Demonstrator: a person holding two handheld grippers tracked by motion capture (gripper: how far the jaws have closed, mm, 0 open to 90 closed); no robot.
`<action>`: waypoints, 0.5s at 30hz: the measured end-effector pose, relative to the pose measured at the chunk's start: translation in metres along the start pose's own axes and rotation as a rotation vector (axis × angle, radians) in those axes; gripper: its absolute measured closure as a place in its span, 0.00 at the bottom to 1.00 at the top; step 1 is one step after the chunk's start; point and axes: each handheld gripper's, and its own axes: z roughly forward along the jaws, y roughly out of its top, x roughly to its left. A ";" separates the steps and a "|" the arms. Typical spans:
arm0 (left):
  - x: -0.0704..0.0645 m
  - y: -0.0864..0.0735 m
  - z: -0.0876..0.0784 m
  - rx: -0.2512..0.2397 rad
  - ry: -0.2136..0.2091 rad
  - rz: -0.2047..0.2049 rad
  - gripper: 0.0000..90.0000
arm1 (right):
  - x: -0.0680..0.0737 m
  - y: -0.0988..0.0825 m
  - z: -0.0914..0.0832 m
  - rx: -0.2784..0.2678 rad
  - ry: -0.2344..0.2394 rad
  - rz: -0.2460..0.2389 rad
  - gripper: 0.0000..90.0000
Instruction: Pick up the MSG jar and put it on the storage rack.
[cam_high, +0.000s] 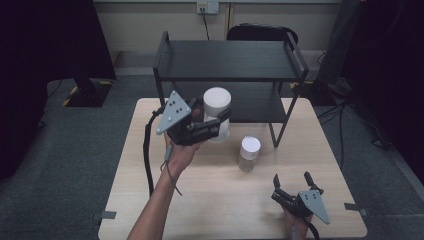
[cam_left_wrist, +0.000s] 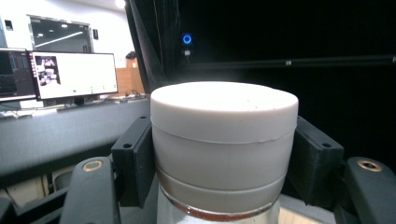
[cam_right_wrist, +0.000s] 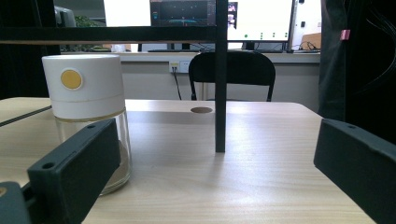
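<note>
Above the wooden table (cam_high: 215, 195), left gripper (cam_high: 212, 125) jaws clamped on white-lidded jar (cam_high: 217, 107); right gripper (cam_high: 292, 181) jaws apart.

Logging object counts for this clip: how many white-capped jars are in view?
2. One jar is held off the table in the left gripper, in front of the black shelf. The other jar stands on the table, ahead of the right gripper.
</note>
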 end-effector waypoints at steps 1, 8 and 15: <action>0.002 0.007 0.004 -0.003 0.002 0.004 0.38 | 0.000 0.000 0.000 0.000 0.000 0.000 0.00; 0.007 0.043 0.024 -0.027 0.062 0.055 0.38 | -0.001 0.000 0.000 0.000 0.004 0.002 0.00; 0.006 0.059 0.056 -0.050 0.224 0.041 0.38 | -0.001 0.000 0.000 -0.001 0.004 0.001 0.00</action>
